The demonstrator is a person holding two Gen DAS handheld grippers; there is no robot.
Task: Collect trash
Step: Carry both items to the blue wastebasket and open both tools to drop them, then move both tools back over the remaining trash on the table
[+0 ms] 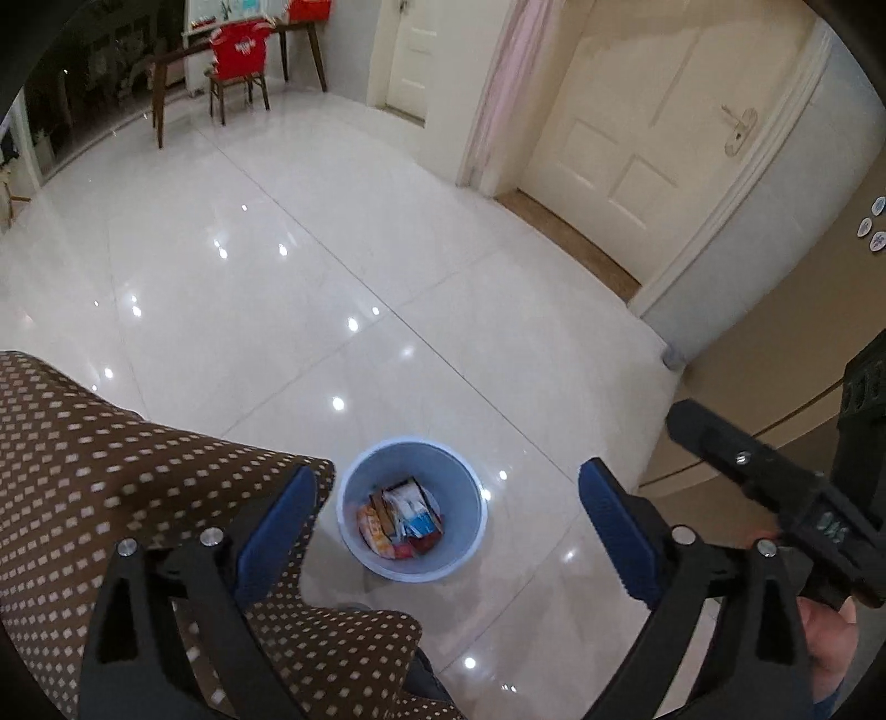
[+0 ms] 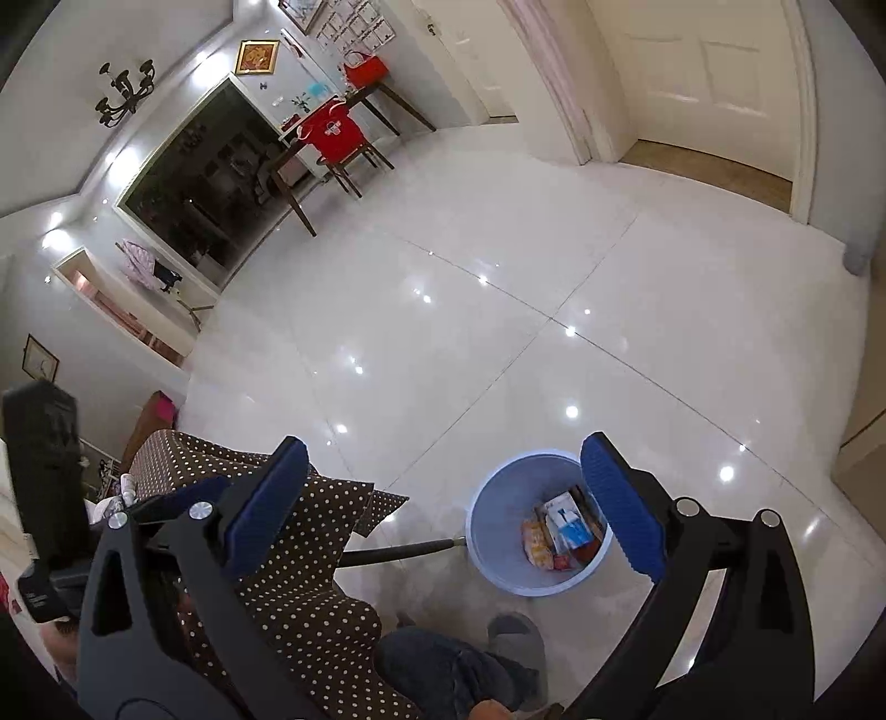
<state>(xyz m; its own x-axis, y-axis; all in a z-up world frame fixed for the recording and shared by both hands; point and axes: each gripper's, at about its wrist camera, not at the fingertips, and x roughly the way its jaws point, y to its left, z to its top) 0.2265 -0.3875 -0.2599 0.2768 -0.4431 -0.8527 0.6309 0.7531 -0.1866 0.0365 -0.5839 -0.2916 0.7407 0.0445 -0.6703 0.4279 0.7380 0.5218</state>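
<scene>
A light blue bin [image 1: 354, 482] stands on the glossy white floor, and several crumpled packets and small cartons [image 1: 401, 523] lie inside it. My left gripper [image 1: 448, 476] hangs open above it. The bin shows in the gap between the blue pads and nothing is held. In the right wrist view the same bin [image 2: 498, 498] and its trash [image 2: 562, 529] sit low and to the right. My right gripper [image 2: 443, 448] is open and empty, and its right pad [image 2: 620, 504] overlaps the bin's rim in the picture.
A brown cloth with white dots [image 1: 111, 498] covers furniture on the left, close to the bin. A dark rod [image 2: 398, 551] runs from under the cloth to the bin. A person's leg and grey slipper [image 2: 515, 637] stand nearby. Cream doors [image 1: 637, 138] and a chair with a red cover [image 1: 238, 50] lie beyond.
</scene>
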